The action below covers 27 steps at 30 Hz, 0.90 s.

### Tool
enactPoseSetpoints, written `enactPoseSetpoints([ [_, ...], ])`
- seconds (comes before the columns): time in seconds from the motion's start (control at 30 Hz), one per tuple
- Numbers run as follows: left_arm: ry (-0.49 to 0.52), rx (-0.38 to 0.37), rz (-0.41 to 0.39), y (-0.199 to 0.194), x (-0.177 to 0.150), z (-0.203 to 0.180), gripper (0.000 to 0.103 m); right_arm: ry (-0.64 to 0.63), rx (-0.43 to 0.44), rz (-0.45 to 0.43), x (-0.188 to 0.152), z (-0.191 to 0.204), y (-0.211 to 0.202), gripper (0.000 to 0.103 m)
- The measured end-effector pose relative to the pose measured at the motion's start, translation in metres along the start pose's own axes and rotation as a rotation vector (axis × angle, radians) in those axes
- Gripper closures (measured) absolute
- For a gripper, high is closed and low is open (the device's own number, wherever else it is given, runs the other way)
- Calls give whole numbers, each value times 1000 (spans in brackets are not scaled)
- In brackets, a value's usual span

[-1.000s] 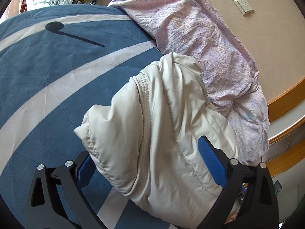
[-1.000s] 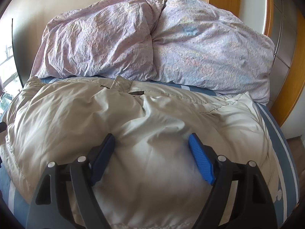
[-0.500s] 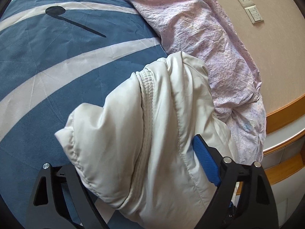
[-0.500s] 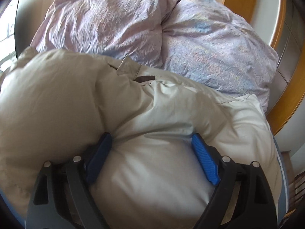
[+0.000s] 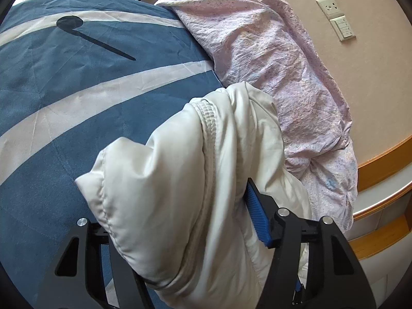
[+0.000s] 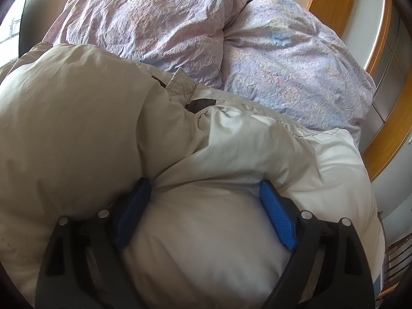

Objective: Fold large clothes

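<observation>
Left gripper [image 5: 180,221] points forward and down over the bed, angled toward the blue-and-white bedsheet [image 5: 77,97]. Its jaws have just been closing, with a thick bunched fold of the cream puffer jacket [image 5: 195,170] between them. Right blue pad [image 5: 256,213] presses against the jacket's side; the left pad is buried under the fabric and out of sight. Reads as a clamp on the jacket, fold bulging up and over the left finger.

Right gripper [image 6: 206,213] also tilts forward and down, nose pushed into the jacket [image 6: 231,159] from the near edge. Both blue pads [image 6: 276,216] show, spread wide, each sunk into the padding, with a rounded mound of jacket filling the gap. Jaws stand wide; the pads touch fabric on both sides, but whether they are squeezing it or just resting in it I cannot tell.

Jacket lies across the bed, near side, just in front of the crumpled lilac duvet [image 6: 206,25], touching it along the far edge. Collar area with a dark patch [image 6: 200,104] sits up near the duvet. In the left wrist view, the jacket's ribbed seam [image 5: 208,118] runs up over the raised fold.

Wall sockets [image 5: 337,18] on the beige wall behind the duvet; wooden trim [image 6: 332,2] at right.
</observation>
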<state>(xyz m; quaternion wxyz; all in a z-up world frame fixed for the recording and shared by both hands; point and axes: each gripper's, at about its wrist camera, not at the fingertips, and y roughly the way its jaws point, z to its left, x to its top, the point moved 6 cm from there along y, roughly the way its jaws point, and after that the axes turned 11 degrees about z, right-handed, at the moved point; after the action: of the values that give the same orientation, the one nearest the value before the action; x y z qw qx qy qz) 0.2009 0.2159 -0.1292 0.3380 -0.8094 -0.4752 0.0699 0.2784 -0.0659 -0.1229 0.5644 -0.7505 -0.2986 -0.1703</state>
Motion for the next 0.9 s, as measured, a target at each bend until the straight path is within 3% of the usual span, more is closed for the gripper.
enactPoseSetpoints([
  [0.07, 3, 5, -2, 1, 0, -1, 44, -2, 0, 0, 0, 0, 0, 16],
  [0.2, 48, -27, -36, -10, -1, -18, 64, -1, -1, 0, 0, 0, 0, 16],
  [0.27, 107, -51, -64, -21, -4, -36, 67, -1, 1, 0, 0, 0, 0, 16],
  [0.67, 443, -180, -153, -54, -52, -150, 67, 15, 20, 2, -1, -4, 1, 16],
  [0.8, 584, -233, -156, -58, -84, -190, 67, 26, 37, 1, -1, -7, 1, 16],
  [0.9, 669, -227, -184, -60, -105, -211, 67, 29, 54, 3, -1, -14, -3, 16],
])
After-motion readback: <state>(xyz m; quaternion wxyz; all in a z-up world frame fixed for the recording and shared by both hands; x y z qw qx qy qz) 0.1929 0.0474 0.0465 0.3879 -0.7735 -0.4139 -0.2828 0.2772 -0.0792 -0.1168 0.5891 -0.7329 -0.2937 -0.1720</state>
